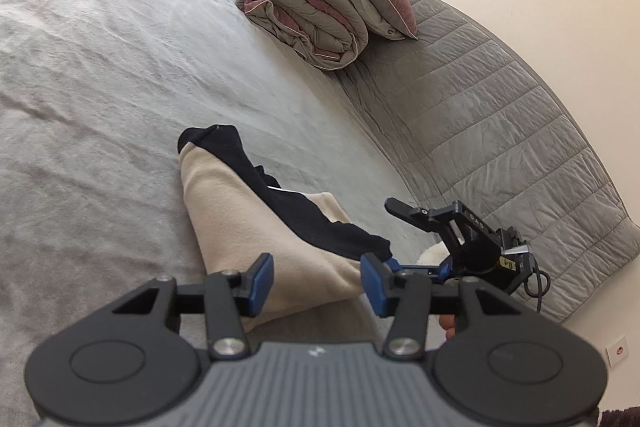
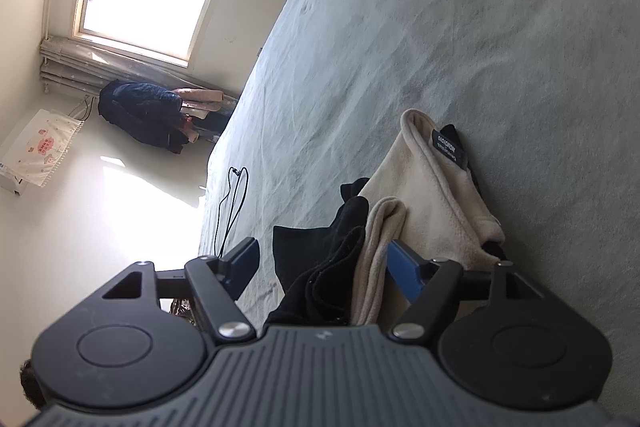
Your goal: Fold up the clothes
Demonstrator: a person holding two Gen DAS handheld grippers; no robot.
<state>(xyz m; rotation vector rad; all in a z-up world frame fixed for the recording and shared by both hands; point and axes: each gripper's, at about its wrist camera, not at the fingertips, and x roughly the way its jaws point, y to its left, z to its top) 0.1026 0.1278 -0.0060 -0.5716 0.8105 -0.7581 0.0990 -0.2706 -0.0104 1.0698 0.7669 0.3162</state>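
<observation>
**Fleece top half folded, both claws letting go**

Through my left wrist camera, I am looking at the cream and black fleece garment (image 1: 256, 227) lying on the pale grey, softly wrinkled bedspread (image 1: 120, 47), just ahead of my left claw (image 1: 318, 285). Its blue pads are standing apart, and the cream fold is running between them without being pinched. Just beyond my right-hand pad, my right claw (image 1: 404, 239) is sitting at the garment's black cuff. Far ahead, a rolled grey and pink quilt (image 1: 304, 15) is resting against a padded grey headboard (image 1: 500, 131).

Through my right wrist camera, my right claw (image 2: 324, 267) is standing wide; bunched black and cream layers are passing between its pads, brushing one pad at most, unclamped. A thin black cable (image 2: 232, 203) is trailing off to my left.

I am judging the fold as partly made: the cloth is doubled over into a long thick wedge, still lumpy, needing squaring and another fold.
</observation>
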